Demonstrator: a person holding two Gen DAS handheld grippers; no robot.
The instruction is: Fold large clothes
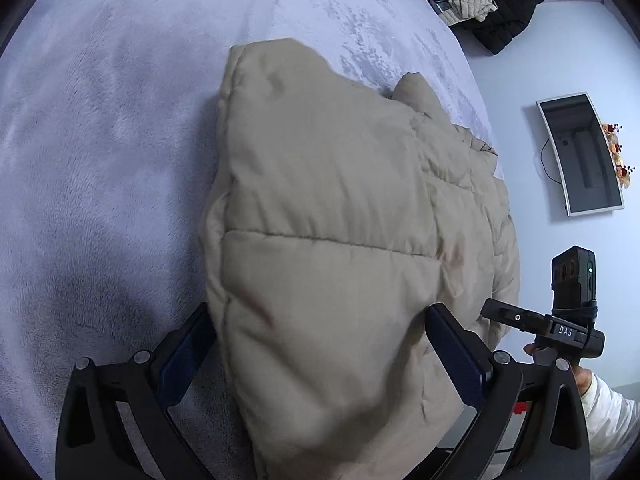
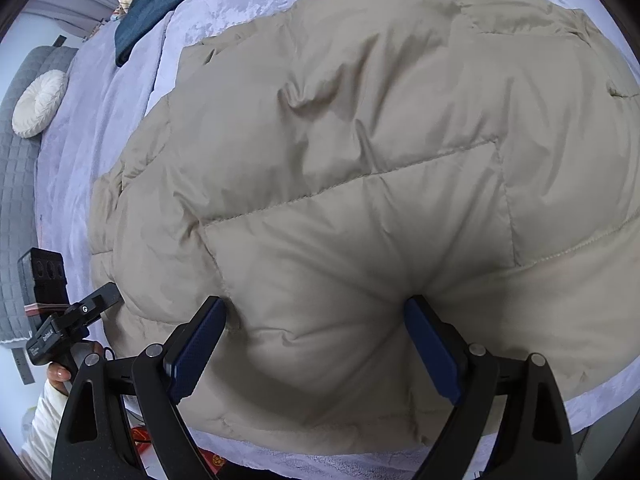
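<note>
A beige puffer jacket lies on a lavender plush bed cover. It fills most of the right wrist view. My left gripper is wide open, its blue-padded fingers on either side of a puffy fold at the jacket's near end. My right gripper is also wide open, its fingers pressed against the jacket's near edge with fabric bulging between them. Neither clamps the fabric. Each gripper shows in the other's view: the right gripper and the left gripper.
A dark blue cloth lies at the far end of the bed. A round white cushion rests on a grey quilted headboard. Black and cream clothes and a mirror lie on the floor beyond the bed.
</note>
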